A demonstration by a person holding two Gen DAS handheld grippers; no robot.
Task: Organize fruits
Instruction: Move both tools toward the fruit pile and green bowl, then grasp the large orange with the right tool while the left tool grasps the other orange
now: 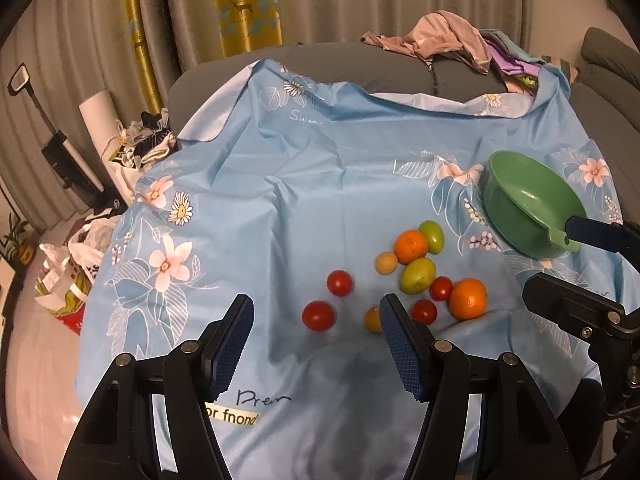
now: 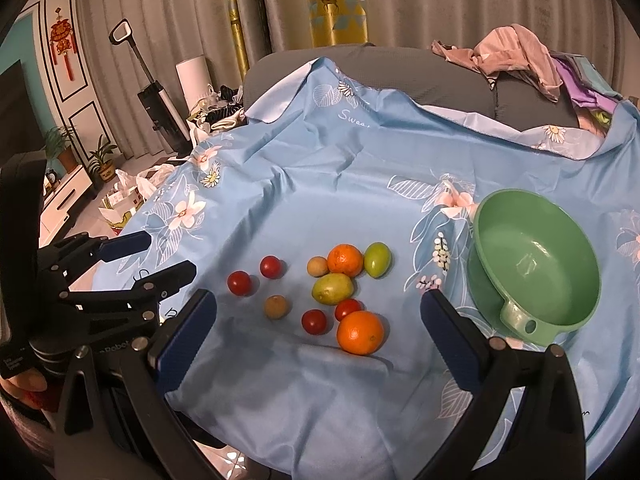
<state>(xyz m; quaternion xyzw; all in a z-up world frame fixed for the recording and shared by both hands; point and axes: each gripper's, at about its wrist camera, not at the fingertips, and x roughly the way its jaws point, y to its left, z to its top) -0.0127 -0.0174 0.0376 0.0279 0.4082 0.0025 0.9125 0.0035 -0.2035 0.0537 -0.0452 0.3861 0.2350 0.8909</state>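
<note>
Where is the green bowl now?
In the right wrist view the green bowl sits empty on the blue floral cloth, at the right, beyond the fruit pile, nearest the green fruit.

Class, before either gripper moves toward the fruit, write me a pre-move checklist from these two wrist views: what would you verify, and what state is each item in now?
1. Green bowl empty and upright on the blue cloth: ok.
2. Left gripper open, nothing between its pads: ok.
3. Right gripper open, nothing held: ok.
4. All fruit out of the bowl, lying on the cloth: ok; none sorted yet.
5. Fruit spaced for a clean grasp: not ok for the clustered ones; the near orange touches a red tomato. The far-left tomato sits apart.
6. Cloth flat under the fruit: cannot tell; wrinkles show nearby.
</note>
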